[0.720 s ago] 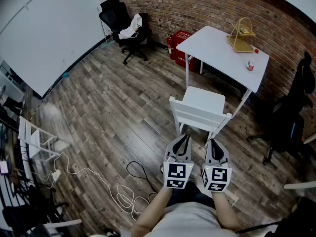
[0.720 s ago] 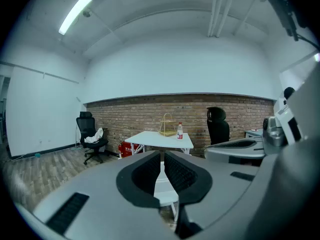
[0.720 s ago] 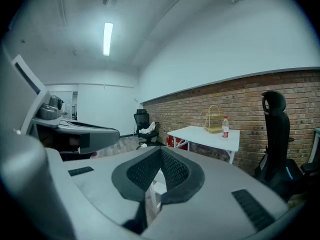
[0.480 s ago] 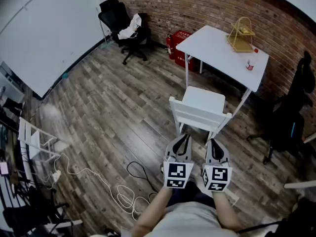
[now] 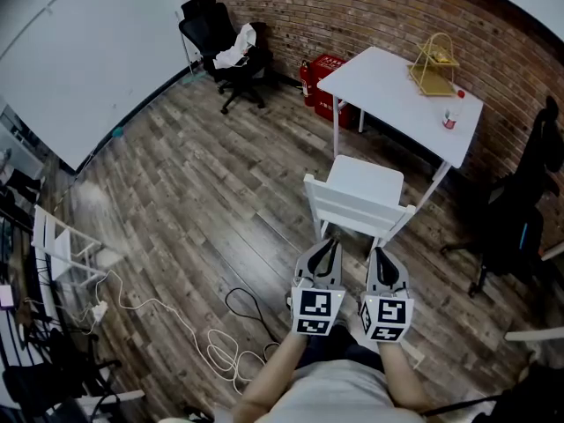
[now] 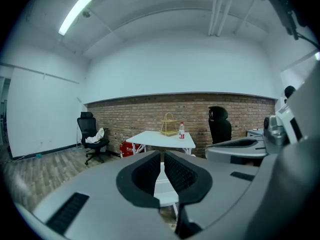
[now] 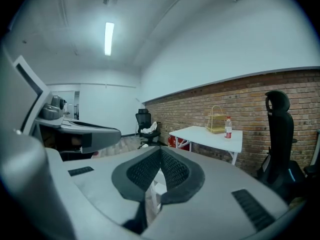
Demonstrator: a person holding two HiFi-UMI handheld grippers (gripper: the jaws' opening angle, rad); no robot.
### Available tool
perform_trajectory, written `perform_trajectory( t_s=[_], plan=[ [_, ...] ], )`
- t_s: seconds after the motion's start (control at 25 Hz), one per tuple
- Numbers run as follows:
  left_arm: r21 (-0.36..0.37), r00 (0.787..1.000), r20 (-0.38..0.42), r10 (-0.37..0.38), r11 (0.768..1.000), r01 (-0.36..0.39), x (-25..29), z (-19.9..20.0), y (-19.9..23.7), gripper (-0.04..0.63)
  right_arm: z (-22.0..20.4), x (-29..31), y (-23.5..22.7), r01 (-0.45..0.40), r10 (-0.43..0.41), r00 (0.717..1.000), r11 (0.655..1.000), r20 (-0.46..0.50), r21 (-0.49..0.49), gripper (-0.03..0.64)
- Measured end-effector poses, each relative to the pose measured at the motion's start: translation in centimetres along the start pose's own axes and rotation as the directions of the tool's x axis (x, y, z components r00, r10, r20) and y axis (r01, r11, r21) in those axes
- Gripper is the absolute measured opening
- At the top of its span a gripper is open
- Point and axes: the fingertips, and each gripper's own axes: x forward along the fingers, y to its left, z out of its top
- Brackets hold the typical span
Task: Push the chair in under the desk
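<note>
Head view: the white chair (image 5: 365, 181) stands pulled out in front of the white desk (image 5: 379, 82), its backrest near the left gripper (image 5: 327, 245) and right gripper (image 5: 379, 254). Left gripper view: jaws almost together, holding nothing. Right gripper view: jaws together, holding nothing.

The wood floor (image 5: 176, 174) bears a white desk (image 5: 379, 86). On the desk, toward its right end, stand a wire basket (image 5: 432, 64) and a bottle (image 5: 452, 113). A white chair (image 5: 363, 194) stands just in front of the desk. A red crate (image 5: 319, 76) sits at the desk's left end, an office chair (image 5: 220, 42) well to its left, and cables (image 5: 211, 346) well apart from it.
</note>
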Motion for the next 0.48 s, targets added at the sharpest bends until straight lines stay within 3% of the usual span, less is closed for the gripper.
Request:
perform_trajectory(
  t_s=[0.2, 0.48],
  plan=[
    [-0.002, 1.000, 0.000, 0.002, 1.000, -0.002, 0.8, 0.1, -0.1, 0.035, 0.3, 0.3, -0.2, 0.001, 0.000, 1.000, 0.998, 0.011, -0.061, 0.017],
    [0.009, 1.000, -0.004, 0.008, 1.000, -0.008, 2.7, 0.5, -0.8, 0.035, 0.1, 1.3, -2.2, 0.000, 0.000, 1.000, 0.998, -0.002, -0.068, 0.017]
  ],
)
